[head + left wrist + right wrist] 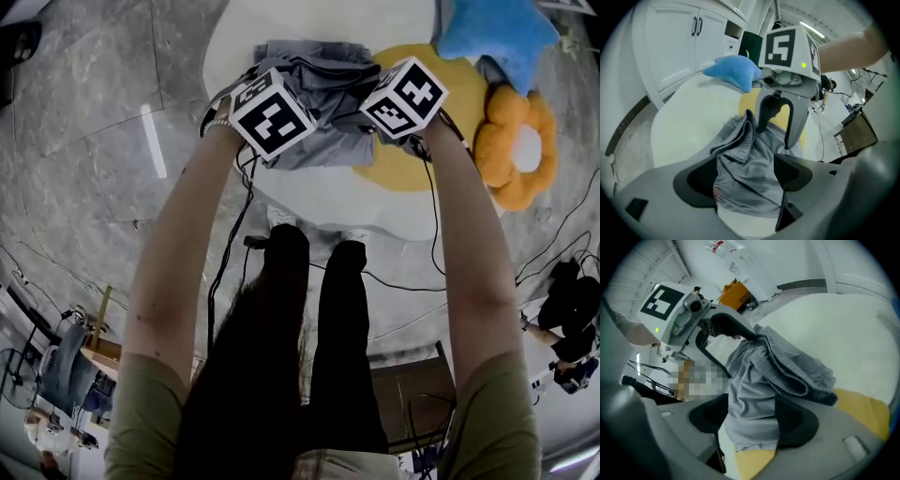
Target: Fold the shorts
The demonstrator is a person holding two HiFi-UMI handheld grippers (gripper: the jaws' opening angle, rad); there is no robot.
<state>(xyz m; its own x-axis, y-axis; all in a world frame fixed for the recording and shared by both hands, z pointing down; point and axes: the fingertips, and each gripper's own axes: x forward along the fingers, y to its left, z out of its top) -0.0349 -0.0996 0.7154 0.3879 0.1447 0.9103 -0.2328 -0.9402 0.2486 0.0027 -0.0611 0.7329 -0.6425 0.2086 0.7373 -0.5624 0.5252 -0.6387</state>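
Shorts [319, 103] lie bunched on the table [319, 202], overlapping the yellow mat [469, 94]; my left gripper [747, 183] and right gripper [752, 420] gape astride the cloth, unclamped, likely to regrip for a fold.

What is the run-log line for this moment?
shorts: grey, bunched on white table | left gripper: open, shorts between jaws | right gripper: open, shorts between jaws

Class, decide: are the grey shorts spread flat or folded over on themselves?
Folded over, loosely: the grey shorts lie in a compact heap with layers stacked, waistband doubled on top.
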